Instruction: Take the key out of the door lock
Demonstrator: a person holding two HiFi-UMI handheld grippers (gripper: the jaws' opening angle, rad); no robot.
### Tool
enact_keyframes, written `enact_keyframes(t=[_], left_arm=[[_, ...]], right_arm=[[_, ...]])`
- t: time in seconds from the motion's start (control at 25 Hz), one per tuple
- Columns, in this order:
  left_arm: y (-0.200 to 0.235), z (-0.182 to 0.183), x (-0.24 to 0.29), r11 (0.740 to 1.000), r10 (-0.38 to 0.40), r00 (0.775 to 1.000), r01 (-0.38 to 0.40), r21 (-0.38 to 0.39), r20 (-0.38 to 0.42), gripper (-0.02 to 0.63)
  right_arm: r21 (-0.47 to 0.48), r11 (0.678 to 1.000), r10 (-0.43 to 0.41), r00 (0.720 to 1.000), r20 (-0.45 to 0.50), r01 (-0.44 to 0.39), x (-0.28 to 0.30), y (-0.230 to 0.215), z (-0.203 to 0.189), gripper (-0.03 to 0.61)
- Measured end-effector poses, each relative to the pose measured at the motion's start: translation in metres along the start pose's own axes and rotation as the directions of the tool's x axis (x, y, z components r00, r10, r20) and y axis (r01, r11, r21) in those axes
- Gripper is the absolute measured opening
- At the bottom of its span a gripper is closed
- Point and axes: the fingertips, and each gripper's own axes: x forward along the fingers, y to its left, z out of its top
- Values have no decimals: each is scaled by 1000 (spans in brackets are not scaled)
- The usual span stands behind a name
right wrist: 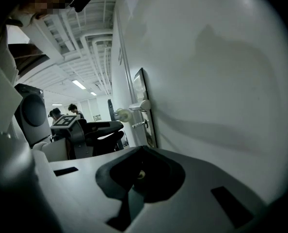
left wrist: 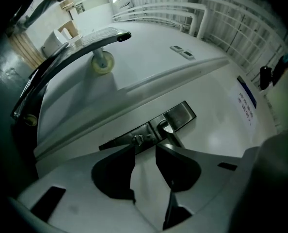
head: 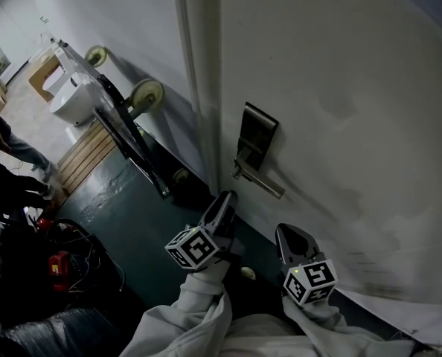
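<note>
The white door [head: 340, 88] carries a dark metal lock plate [head: 255, 134] with a lever handle [head: 260, 181] below it. In the left gripper view the plate [left wrist: 134, 139] runs just beyond my fingertips, and a small key [left wrist: 138, 139] sits in it beside the handle [left wrist: 175, 118]. My left gripper [left wrist: 145, 149] is open, its tips close to the key with nothing pressed between them; in the head view it [head: 226, 198] points at the door under the handle. My right gripper [head: 286, 233] hangs back near the door, shut and empty [right wrist: 136, 178]. The right gripper view shows the key [right wrist: 138, 124] sticking out under the handle [right wrist: 140, 105].
A tipped cart frame with pale wheels [head: 146, 94] leans along the wall left of the door. A wooden pallet [head: 87, 151] and a white fixture [head: 71, 103] lie beyond it. Cables and a red tool [head: 59, 263] sit on the dark floor, with a person [head: 5, 143] at far left.
</note>
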Motion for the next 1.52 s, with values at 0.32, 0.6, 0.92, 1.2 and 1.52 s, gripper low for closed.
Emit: enact_keyframes(t=[0.32,0.6,0.92,1.2,1.52], left_arm=[[12,-7,27,989,-34,999,31,-144,-17,141],[21,0,40,982,-32,999,32,-188,-1,141],[23,1,51,945,-76,997,72,-319,-1,141],[24,-2,56,934,-65,998,56,-354,-15,65],[15,1,58,921,-89,996,87,-380,13,29]], right_arm=[[-12,1000,-23,1000,-10,23,2,-5,0,52],[-18,1000,-25,999,-27,24,7,-5,-1,52],[-24,999,-38,999,-31,37,6,-6,-1,52],[-23,999,-49,998,-28,49,3,-9,0,52],[-23,999,-45,998,-34,44,3,-7,-2,52]])
